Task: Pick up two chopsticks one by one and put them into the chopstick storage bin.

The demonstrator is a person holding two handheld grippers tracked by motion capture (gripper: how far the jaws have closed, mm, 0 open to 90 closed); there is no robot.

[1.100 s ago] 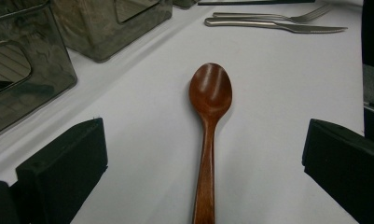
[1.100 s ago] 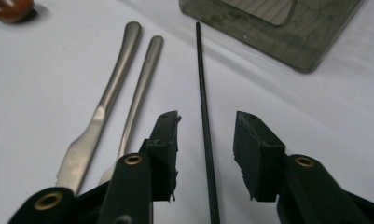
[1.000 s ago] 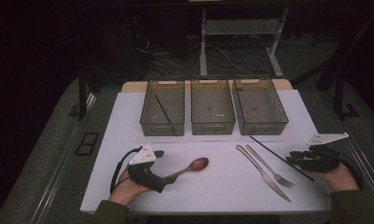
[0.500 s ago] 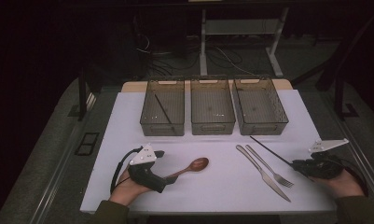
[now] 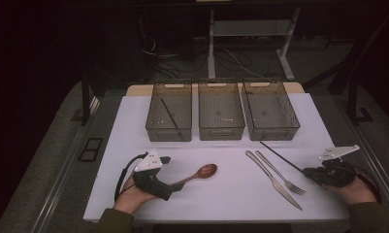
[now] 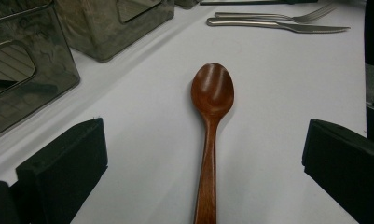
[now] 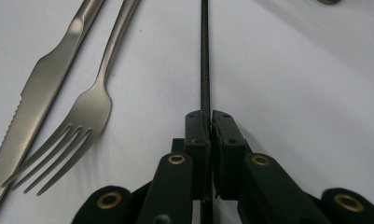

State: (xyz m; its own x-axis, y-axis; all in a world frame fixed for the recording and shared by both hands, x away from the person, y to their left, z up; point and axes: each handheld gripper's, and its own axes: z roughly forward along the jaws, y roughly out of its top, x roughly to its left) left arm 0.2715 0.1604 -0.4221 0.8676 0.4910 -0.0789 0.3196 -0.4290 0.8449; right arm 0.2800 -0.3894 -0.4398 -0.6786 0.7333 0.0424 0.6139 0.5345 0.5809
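Chopstick (image 7: pixel 205 56), thin and black, is clamped at one end in the right hand-held gripper (image 7: pixel 208 116), whose jaws have just been closing and now press together on it with no gap. In the right gripper view the stick runs straight out from the pads, away over the white bench (image 5: pixel 231 194). In the high view the same chopstick (image 5: pixel 281 155) lies slanting from the right hand-held gripper (image 5: pixel 308 171) toward the rightmost of three clear bins (image 5: pixel 270 110) without reaching it. Just beside it to the left lie a metal fork (image 5: pixel 279 172) and a metal knife (image 5: pixel 273 179), side by side and apart from the stick.

Over at the near left, the left hand-held gripper (image 5: pixel 170 187) has its jaws spread wide, one on either side of the handle of a wooden spoon (image 6: pixel 211 121). Neither pad touches the handle in the left gripper view; bare bench shows between each pad and the wood. The spoon lies flat, bowl up and pointing away from that hand-held gripper. A second black chopstick (image 5: pixel 171 116) rests slantwise inside the leftmost bin (image 5: pixel 169 110).
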